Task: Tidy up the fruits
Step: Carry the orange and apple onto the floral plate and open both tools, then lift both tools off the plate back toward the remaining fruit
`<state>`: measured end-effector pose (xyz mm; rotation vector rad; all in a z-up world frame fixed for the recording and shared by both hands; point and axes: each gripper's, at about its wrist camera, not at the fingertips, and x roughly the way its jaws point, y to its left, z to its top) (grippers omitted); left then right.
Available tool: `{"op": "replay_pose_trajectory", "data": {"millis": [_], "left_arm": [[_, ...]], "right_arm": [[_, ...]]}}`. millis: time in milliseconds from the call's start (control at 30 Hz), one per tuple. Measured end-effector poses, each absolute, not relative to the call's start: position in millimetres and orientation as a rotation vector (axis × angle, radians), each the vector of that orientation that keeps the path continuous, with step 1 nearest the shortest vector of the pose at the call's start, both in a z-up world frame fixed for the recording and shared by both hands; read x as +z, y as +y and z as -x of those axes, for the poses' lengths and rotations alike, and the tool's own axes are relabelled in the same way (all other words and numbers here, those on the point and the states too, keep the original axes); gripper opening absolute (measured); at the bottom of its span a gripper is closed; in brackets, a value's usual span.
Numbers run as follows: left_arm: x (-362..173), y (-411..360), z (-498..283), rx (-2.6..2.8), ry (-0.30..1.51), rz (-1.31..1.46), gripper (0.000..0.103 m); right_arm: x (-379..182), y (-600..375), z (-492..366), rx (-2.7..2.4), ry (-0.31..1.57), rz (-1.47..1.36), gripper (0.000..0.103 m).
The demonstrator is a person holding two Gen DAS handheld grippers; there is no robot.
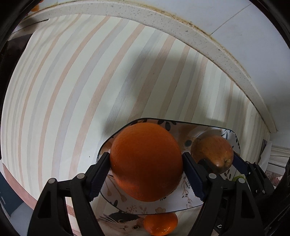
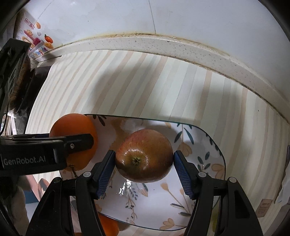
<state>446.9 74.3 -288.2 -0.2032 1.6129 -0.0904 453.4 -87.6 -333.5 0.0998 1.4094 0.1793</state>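
My left gripper (image 1: 146,158) is shut on a large orange (image 1: 146,161), its blue pads pressing on both sides, over the left part of a floral plate (image 1: 178,206). To its right, my right gripper (image 1: 221,163) holds a red-brown apple (image 1: 212,154). The right wrist view shows that gripper (image 2: 144,158) shut on the apple (image 2: 144,156), stem end facing the camera, above the middle of the plate (image 2: 199,208). The orange (image 2: 76,127) hangs at the plate's left rim behind one of the left gripper's fingers (image 2: 78,141). Whether either fruit touches the plate I cannot tell.
A smaller orange (image 1: 160,225) lies on a cat-print mat (image 1: 123,223) just in front of the plate. The striped table cover (image 1: 72,90) runs back to a speckled stone ledge (image 1: 163,16) under a white tiled wall. A picture-printed box (image 2: 36,36) stands far left.
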Motion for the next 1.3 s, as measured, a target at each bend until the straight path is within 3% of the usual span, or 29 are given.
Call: {"op": "replay_pose_trajectory", "data": {"millis": [100, 167, 267, 433, 1300], "left_arm": [[-288, 75, -448, -0.091, 1.617, 0.196, 0.079], [-288, 76, -448, -0.091, 1.619, 0.206, 0.079], [-290, 77, -447, -0.089, 1.624, 0.214, 0.079], [-270, 82, -441, -0.074, 1.563, 0.192, 0.086], [-144, 90, -278, 0.016, 1.222, 0.057, 0.086]], "right_arm": [[-335, -87, -455, 0.168, 1.425, -0.103, 0.071], [-336, -89, -457, 0.166, 1.438, -0.129, 0.082], [-335, -90, -457, 0.15, 1.447, -0.141, 0.091], [-326, -96, -448, 0.126, 1.44, -0.136, 0.093], [-194, -112, -313, 0.081, 1.27, -0.108, 0.093]]}}
